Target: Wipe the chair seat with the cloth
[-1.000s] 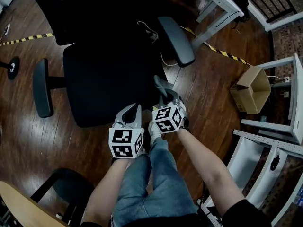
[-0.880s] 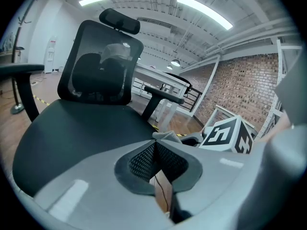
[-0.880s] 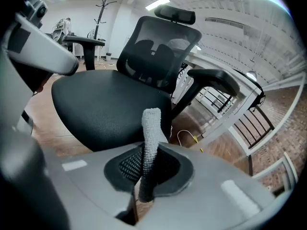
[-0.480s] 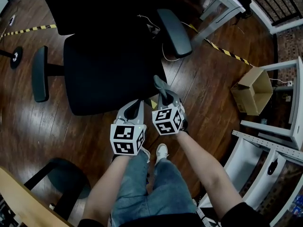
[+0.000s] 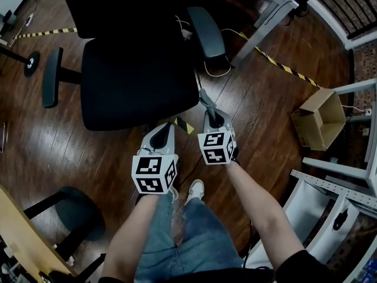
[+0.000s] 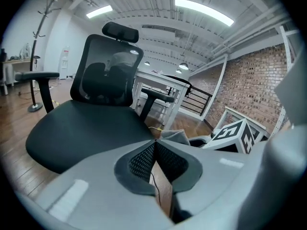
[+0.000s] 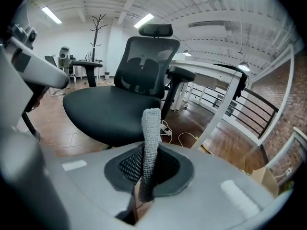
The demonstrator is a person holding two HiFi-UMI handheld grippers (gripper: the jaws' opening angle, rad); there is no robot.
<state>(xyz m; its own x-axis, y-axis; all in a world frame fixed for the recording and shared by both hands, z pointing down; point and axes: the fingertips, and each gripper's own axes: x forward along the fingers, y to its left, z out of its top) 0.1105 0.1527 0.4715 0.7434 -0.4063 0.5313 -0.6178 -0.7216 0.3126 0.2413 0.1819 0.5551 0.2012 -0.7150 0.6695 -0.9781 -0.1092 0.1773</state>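
The black office chair has its seat (image 5: pixel 138 81) just beyond both grippers, over the wooden floor. My right gripper (image 5: pixel 212 115) is shut on a grey cloth (image 5: pixel 206 101) that sticks up stiffly out of its jaws, off the seat's front right corner. In the right gripper view the cloth (image 7: pixel 151 133) rises from the shut jaws with the seat (image 7: pixel 110 111) behind it. My left gripper (image 5: pixel 161 131) sits at the seat's front edge, shut with nothing in it. The left gripper view shows the seat (image 6: pixel 86 131) ahead and the cloth (image 6: pixel 175 137) to the right.
A cardboard box (image 5: pixel 318 118) lies on the floor to the right, near white frames (image 5: pixel 330 196). A white desk leg (image 5: pixel 259 31) and loose cables (image 5: pixel 215 71) are behind the chair's right armrest (image 5: pixel 206 31). Another chair's base (image 5: pixel 73 217) stands at lower left.
Both grippers have drawn back from over the seat's front edge to the floor just in front of it. The cloth stays in the right gripper.
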